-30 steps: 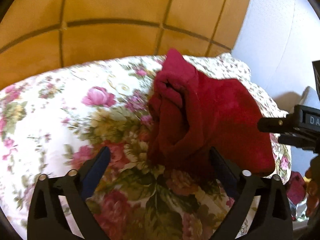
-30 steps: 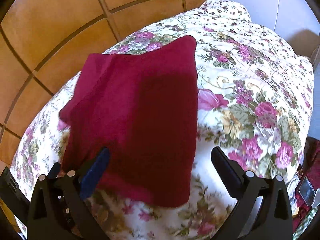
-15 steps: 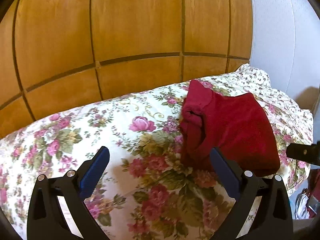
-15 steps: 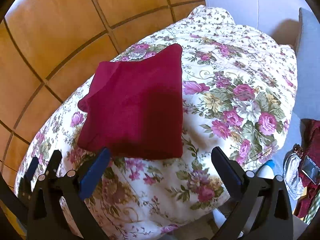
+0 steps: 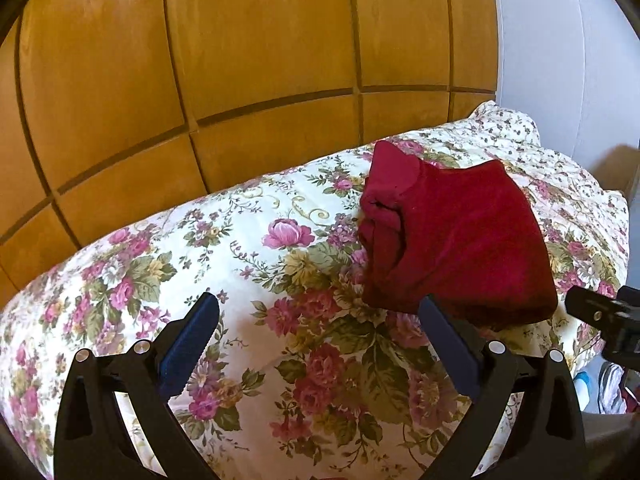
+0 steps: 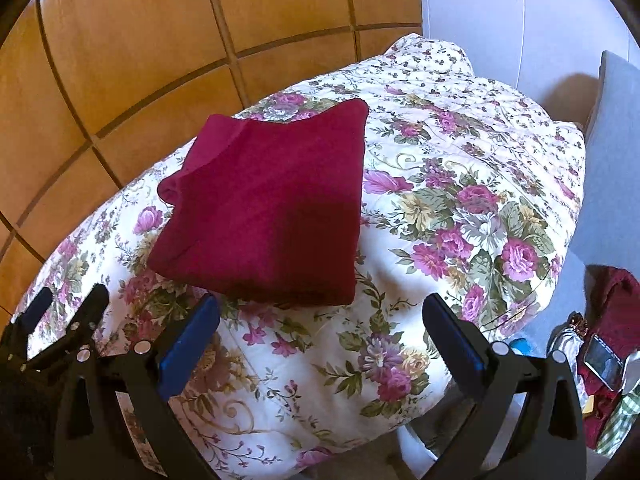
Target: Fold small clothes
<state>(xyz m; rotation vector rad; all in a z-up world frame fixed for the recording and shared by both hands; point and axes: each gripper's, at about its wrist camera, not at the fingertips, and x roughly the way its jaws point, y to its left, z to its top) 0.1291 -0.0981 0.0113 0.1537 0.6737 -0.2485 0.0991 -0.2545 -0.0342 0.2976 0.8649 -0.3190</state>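
Left wrist view
- Left gripper [image 5: 318, 318]: jaws spread wide, nothing between them; it hangs above the quilt, apart from the cloth.
- Fingertips [image 5: 196, 328]: blue pads on black arms, both free of any fabric.
- Red garment [image 5: 452, 244]: folded into a thick bundle, lying on the right part of the quilt; its layered folds and a bunched edge face left, and its near right corner sits just beyond the right fingertip.
- Quilt [image 5: 224, 264]: cream with pink roses and green leaves, covering the bed; the garment rests on it.
- Wooden panels [image 5: 256, 60]: orange-brown wall of squares with dark grooves, behind the bed.
- White wall [image 5: 560, 60]: to the right of the panels.
- Right gripper seen from here [image 5: 608, 314]: a black part juts in at the right edge, beside the garment's near corner; how far its jaws stand cannot be told from this view.

Right wrist view
- Right gripper [image 6: 320, 322]: jaws wide apart, holding nothing, above the near edge of the quilt.
- Red garment [image 6: 272, 208]: a flat folded rectangle, smooth on top, lying on the left half of the quilt, just past the left fingertip and not touched by it.
- Quilt [image 6: 460, 208]: bare flowered surface to the right of the garment.
- Left gripper seen from here [image 6: 60, 320]: black fingers at the lower left edge, beside the garment's near left corner.
- Clutter [image 6: 608, 344]: dark red cloth and small things off the bed at lower right, too small to tell.
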